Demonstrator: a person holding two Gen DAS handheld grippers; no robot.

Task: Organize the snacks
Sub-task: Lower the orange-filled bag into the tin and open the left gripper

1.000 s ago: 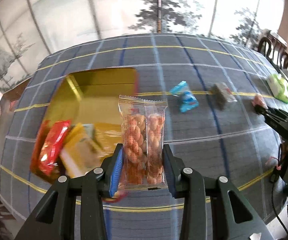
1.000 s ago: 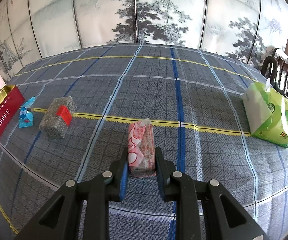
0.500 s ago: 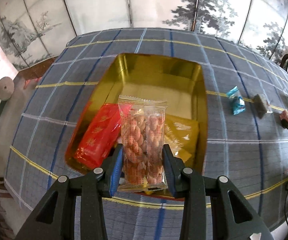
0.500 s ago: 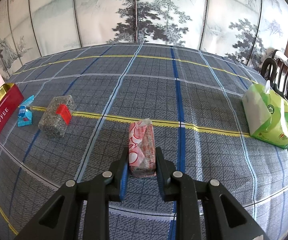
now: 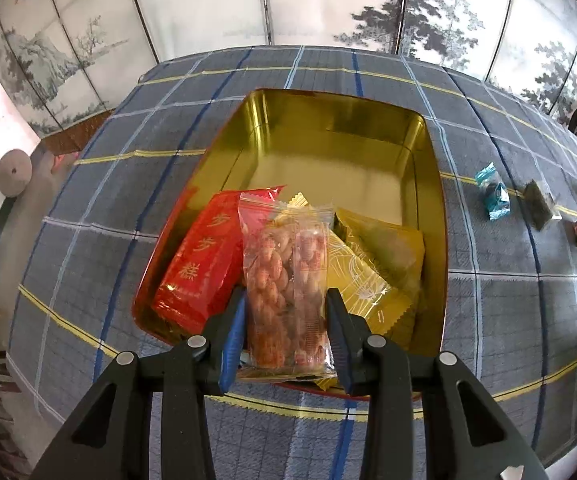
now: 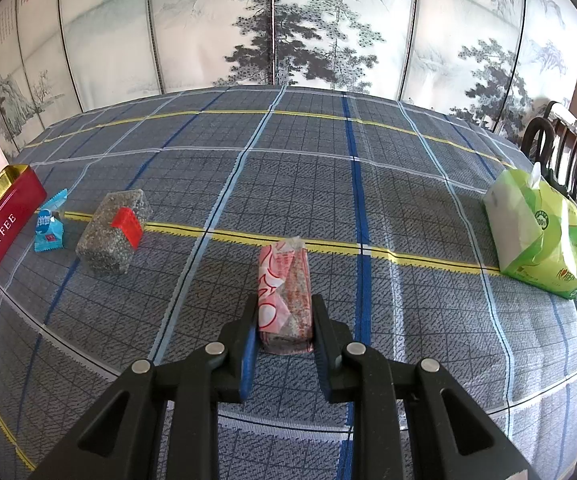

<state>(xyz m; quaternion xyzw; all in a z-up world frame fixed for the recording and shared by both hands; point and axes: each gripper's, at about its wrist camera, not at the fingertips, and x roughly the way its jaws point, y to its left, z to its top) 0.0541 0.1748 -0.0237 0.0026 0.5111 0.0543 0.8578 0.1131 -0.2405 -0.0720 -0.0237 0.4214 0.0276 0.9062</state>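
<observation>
Plaid-clothed table (image 6: 388, 184), toffee tin (image 5: 434, 216), blue candy (image 6: 49, 227), grey block (image 6: 113, 232), tissue pack (image 6: 540, 232)

The far half of the gold-lined red tin (image 5: 328, 148) lay bare; its near half was crowded by a red foil packet (image 5: 204, 264) and yellow wrappers (image 5: 368, 264). On my right claw's side, the checked worktop (image 6: 408, 200) stretched open between a grey seed block with a red label (image 6: 114, 232) and a green tissue pack (image 6: 540, 232).
</observation>
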